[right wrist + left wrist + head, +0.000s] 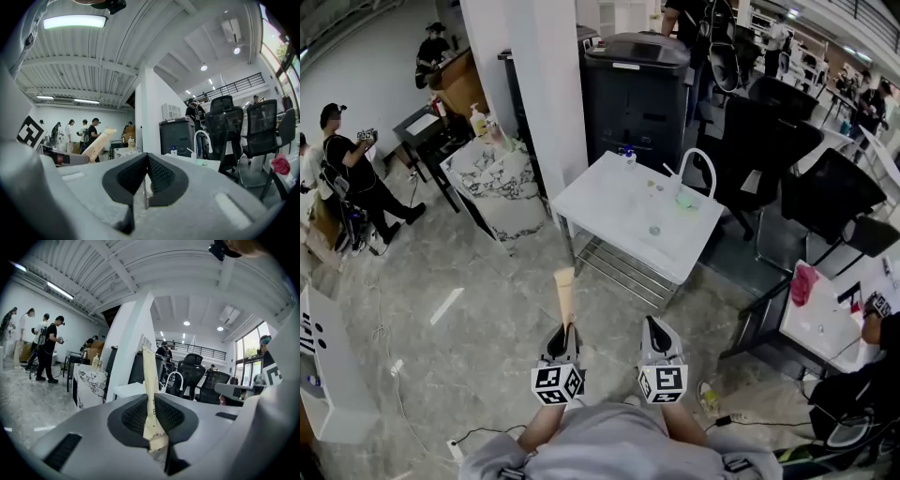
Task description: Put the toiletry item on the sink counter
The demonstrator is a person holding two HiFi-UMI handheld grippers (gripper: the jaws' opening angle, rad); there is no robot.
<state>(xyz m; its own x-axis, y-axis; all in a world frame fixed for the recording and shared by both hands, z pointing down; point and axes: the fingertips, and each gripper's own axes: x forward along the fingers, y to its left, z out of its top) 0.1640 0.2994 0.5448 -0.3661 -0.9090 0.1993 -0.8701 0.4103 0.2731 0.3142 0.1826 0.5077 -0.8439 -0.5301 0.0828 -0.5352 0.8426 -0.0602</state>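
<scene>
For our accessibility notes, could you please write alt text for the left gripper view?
The left hand-held gripper clamps a slim beige toiletry packet, which stands upright between its jaws. Beyond it are a white sink counter with a curved faucet, a white pillar and office chairs.

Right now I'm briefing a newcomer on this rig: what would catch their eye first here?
The beige tube sticking forward from the left gripper, whose jaws are shut on it. Ahead stands the white sink counter with its arched faucet; the right gripper is shut and empty.
</scene>
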